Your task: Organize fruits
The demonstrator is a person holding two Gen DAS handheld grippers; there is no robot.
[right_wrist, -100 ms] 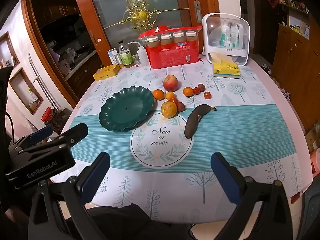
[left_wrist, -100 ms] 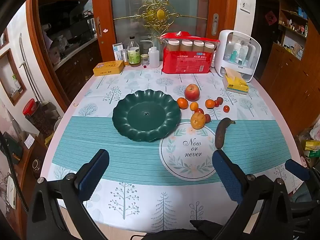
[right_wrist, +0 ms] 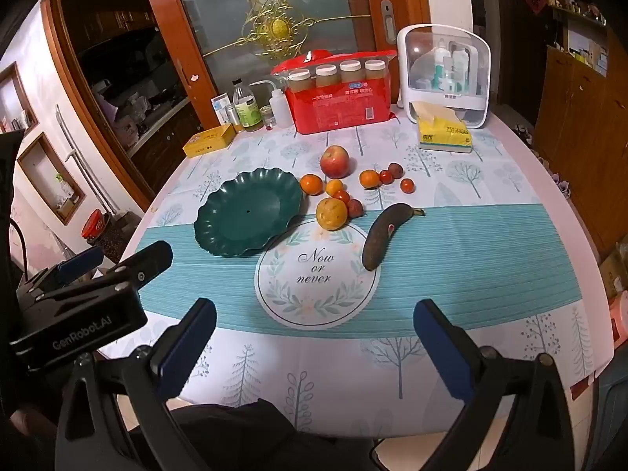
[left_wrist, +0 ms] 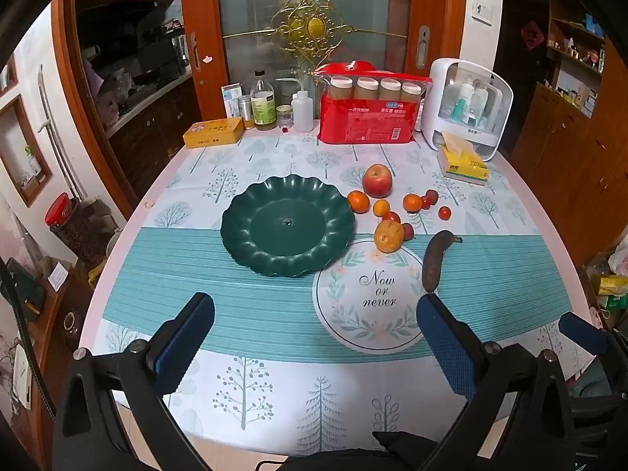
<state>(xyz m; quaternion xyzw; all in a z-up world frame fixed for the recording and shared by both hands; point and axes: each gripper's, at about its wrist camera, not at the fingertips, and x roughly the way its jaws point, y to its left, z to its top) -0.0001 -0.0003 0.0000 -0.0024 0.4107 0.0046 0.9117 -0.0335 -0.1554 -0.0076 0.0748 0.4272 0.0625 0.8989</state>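
An empty dark green scalloped plate (left_wrist: 251, 251) (right_wrist: 219, 231) sits mid-table. To its right lie a red apple (left_wrist: 377, 180) (right_wrist: 334, 161), a yellow-orange fruit (left_wrist: 388, 236) (right_wrist: 332, 214), small oranges (left_wrist: 358, 201) (right_wrist: 311, 184), several small red fruits (left_wrist: 444, 212) (right_wrist: 407, 185) and a blackened banana (left_wrist: 433, 261) (right_wrist: 382, 235). My left gripper (left_wrist: 314, 333) is open and empty above the near table edge. My right gripper (right_wrist: 314, 337) is open and empty, also near the front edge. The left gripper's body (right_wrist: 78, 310) shows at the right wrist view's left.
Along the table's far edge stand a red pack of jars (left_wrist: 367, 117), bottles (left_wrist: 263, 106), a yellow tin (left_wrist: 213, 138), a white storage box (left_wrist: 467, 106) and a yellow tissue pack (left_wrist: 463, 163). A round "Now or never" print (left_wrist: 373, 294) marks the tablecloth.
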